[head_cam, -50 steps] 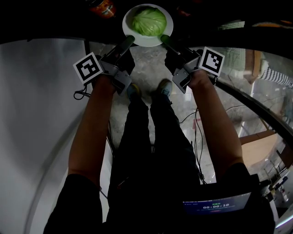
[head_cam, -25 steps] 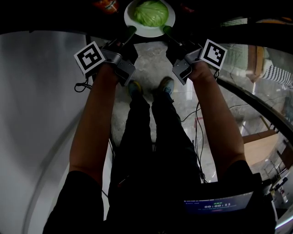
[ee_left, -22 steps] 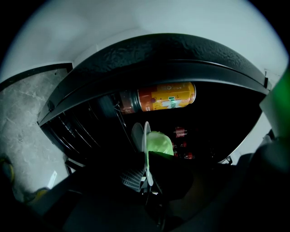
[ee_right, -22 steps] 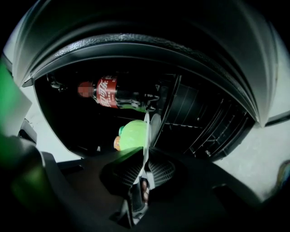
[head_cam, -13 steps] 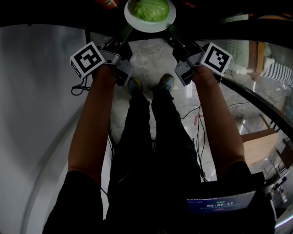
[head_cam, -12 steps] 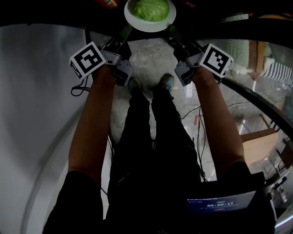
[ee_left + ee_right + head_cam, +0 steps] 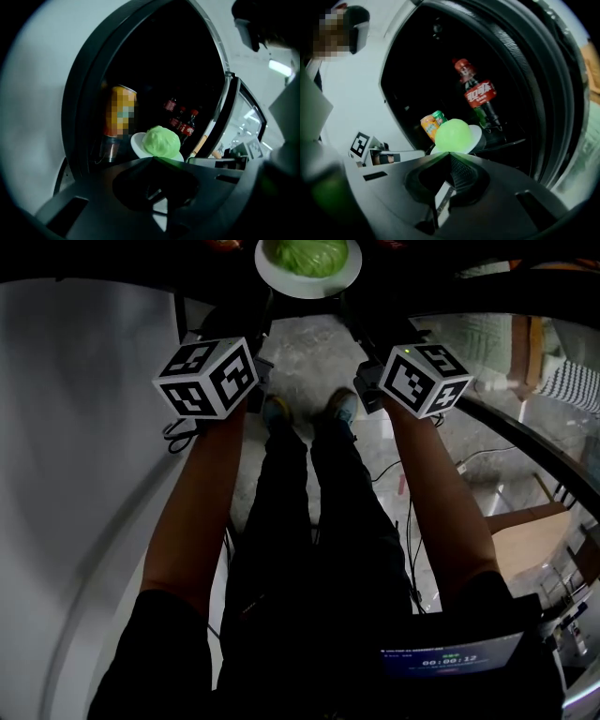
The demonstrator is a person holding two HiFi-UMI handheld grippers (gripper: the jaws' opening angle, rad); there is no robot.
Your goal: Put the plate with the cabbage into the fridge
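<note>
Left gripper [image 7: 153, 159] and right gripper [image 7: 449, 153] both clamp opposite rims of the round white plate [image 7: 323, 287] carrying the pale green cabbage head [image 7: 309, 253]; plate sits between them at the dark open fridge [image 7: 154, 70] mouth. Red-capped cola bottles [image 7: 187, 124] and an orange drink can [image 7: 427, 127] stand inside; grey speckled floor [image 7: 314, 362] below

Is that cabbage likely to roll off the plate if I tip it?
Probably: the cabbage is a round head loose on a shallow plate, so it may roll if tilted. It covers much of the plate, so the load is probably heavy for the left gripper and right gripper pinching its rim.
</note>
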